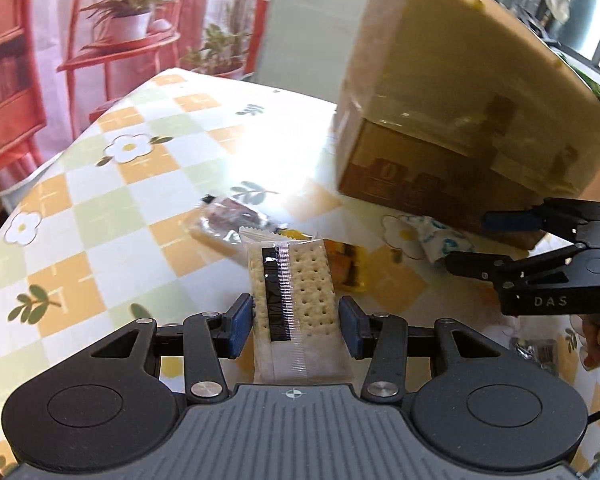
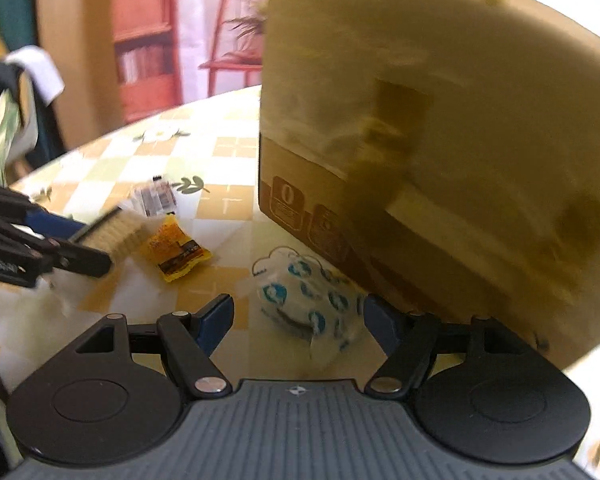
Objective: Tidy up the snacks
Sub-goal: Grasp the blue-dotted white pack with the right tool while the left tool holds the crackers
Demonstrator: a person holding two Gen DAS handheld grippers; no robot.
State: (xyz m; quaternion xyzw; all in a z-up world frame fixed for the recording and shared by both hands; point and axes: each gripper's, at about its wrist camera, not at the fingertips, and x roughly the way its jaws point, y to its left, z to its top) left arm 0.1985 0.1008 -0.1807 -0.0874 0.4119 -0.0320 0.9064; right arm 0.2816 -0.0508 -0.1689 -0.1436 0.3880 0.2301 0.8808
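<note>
1. Nearest the left camera, the left gripper [image 1: 296,322] is pinching a cracker pack [image 1: 296,304] across its width, both blue pads at the wrapper's edges. The pack is sticking out ahead of the fingers, above the table [image 1: 100,208]. Keeping the squeeze light should spare the crackers inside.
2. Nearest the right camera, the right gripper [image 2: 298,318] is standing spread, with the blue-dotted wrap [image 2: 308,304] lying on the table between its fingers. The pads are not pressing it yet, so centring on the bundle before closing looks wise.
3. A little further out, a yellow sachet [image 2: 176,252] is lying loose on the table, and beyond it a dark-printed packet [image 1: 230,220]. Both are waiting, untouched.
4. Just behind the wrap, the carton [image 2: 420,140] is standing on the table, its flap leaning out over the snacks. It is probably the place for the snacks, so the cracker pack should rise clear of that flap first.
5. The two grippers are working close together; staggering their moves should avoid a knock.
</note>
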